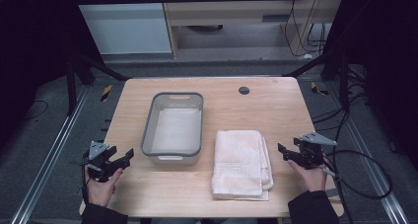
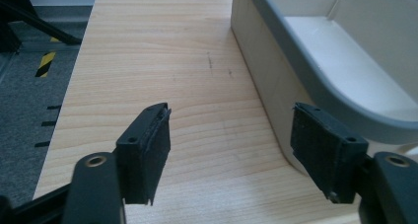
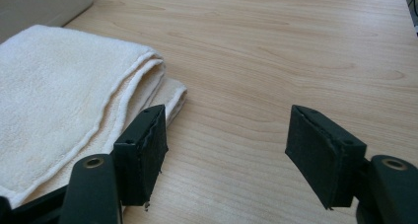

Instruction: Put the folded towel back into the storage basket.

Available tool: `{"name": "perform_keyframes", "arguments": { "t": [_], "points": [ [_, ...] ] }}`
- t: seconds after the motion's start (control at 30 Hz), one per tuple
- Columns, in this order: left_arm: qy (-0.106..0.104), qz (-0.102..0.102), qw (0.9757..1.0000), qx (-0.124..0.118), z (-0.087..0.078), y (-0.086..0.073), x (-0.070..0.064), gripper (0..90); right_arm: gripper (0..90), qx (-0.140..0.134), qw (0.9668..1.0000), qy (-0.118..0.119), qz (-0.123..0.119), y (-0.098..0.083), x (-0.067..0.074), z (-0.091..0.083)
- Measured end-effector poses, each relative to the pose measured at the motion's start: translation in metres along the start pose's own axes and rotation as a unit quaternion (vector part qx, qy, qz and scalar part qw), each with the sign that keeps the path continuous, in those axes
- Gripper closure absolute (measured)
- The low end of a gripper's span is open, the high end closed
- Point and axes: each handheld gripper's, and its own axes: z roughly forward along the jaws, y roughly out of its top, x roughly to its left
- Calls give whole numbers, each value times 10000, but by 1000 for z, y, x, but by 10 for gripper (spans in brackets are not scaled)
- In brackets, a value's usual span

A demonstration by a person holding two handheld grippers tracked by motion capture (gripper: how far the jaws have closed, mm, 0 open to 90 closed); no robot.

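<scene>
Both hand-held grippers sit at the near edge of a light wooden table [image 1: 276, 105]. Left gripper [image 1: 127, 160], jaws spread wide and empty, lies near the left corner, just beside the near left corner of a grey-rimmed white tub [image 1: 172, 124]. Right gripper [image 1: 282, 152], jaws likewise wide and empty, lies near the right edge, close to a folded cream towel [image 1: 240, 162]. Tub and towel lie side by side between the grippers, the tub farther and to the left. A dark round grommet [image 1: 244, 90] marks the far side. Bare wood separates each gripper from its neighbour.
</scene>
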Motion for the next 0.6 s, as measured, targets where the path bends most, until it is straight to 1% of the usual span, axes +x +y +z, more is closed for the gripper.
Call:
{"name": "perform_keyframes", "arguments": {
  "t": [0.07, 0.1, 0.17, 0.23, 0.27, 0.3, 0.33, 0.37, 0.4, 0.43, 0.47, 0.5, 0.6],
  "points": [
    [-13, -5, 10000, -11, -2, 1, -1, 316, 319, -6, 10000, 20, -22, 1, 0, -1],
    [-13, 20, 10000, -62, -6, 2, -5, 330, 314, -13, 10000, 78, -23, 2, 1, -2],
    [-31, 30, 10000, -73, -8, 3, -6, 331, 311, -10, 9999, 94, -45, 3, 2, -2],
    [-79, -4, 9999, -92, -10, 5, -11, 335, 305, 22, 9999, 150, -69, 7, 4, -3],
    [-147, -16, 9998, -111, -12, 6, -14, 334, 304, 50, 9999, 151, -36, 8, 5, -4],
    [-147, -16, 9998, -111, -12, 6, -14, 334, 304, 50, 9999, 151, -36, 8, 5, -4],
    [-196, -2, 9998, -106, -12, 7, -16, 329, 304, 27, 9999, 114, -89, 10, 6, -6],
    [-254, -30, 9996, -103, -13, 8, -19, 327, 303, 27, 9999, 118, -96, 11, 7, -6],
    [-287, -10, 9995, -107, -13, 8, -21, 326, 301, 29, 9999, 128, -91, 12, 8, -7],
    [-316, -12, 9994, -123, -13, 9, -22, 324, 298, -8, 9998, 112, -141, 12, 8, -7],
    [-334, -6, 9994, -134, -13, 9, -24, 319, 295, -18, 9998, 132, -112, 14, 8, -8],
    [-362, 23, 9993, -130, -13, 10, -25, 316, 292, -16, 9998, 150, -127, 15, 8, -8],
    [-401, 27, 9991, -154, -13, 11, -28, 309, 287, -57, 9997, 169, -139, 17, 8, -9]
  ]
}}
